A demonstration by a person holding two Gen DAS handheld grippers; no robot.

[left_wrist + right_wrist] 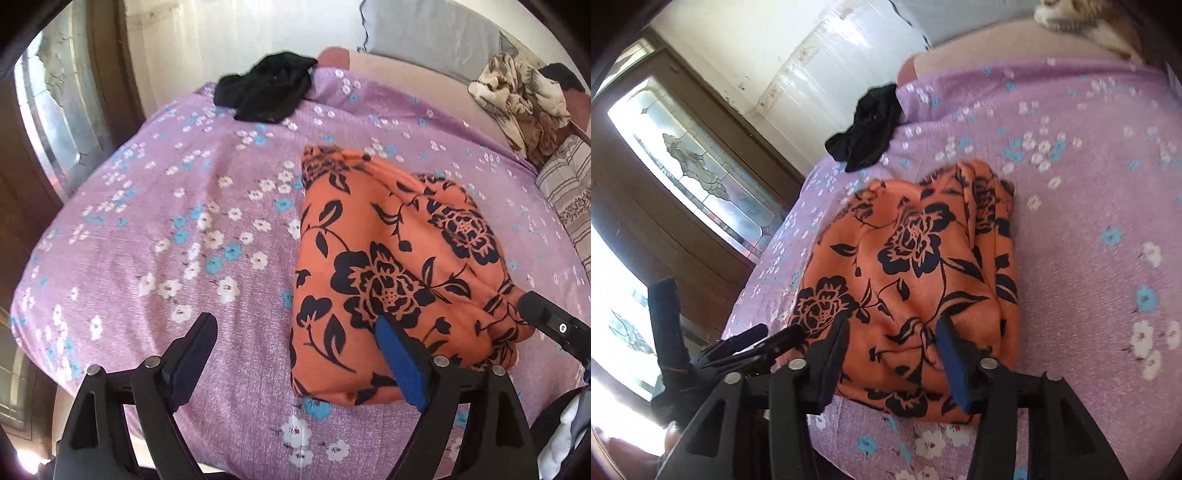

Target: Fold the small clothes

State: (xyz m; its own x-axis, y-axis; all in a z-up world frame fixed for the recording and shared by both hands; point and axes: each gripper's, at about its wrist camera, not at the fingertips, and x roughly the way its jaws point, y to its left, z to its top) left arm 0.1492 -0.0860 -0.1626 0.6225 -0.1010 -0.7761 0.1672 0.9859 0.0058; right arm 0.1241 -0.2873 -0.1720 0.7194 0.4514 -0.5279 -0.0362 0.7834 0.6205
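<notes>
An orange garment with black flowers [388, 240] lies folded into a compact bundle on the purple flowered bedsheet [147, 221]. My left gripper [295, 325] hangs open and wide above the bundle's near left corner. Its right finger is over the cloth and its left finger over bare sheet. In the right wrist view the same orange garment [916, 251] sits under my right gripper [892, 326]. Its jaws stand apart over a small pucker in the near edge, and the pads do not press it. A crumpled black garment [266, 92] rests at the far edge of the bed.
A brown and cream blanket [517, 99] is heaped at the far right, beside a striped pillow [569, 192]. A wooden door with patterned glass [694, 162] stands left of the bed. My left gripper's fingers [757, 334] show at the garment's left corner.
</notes>
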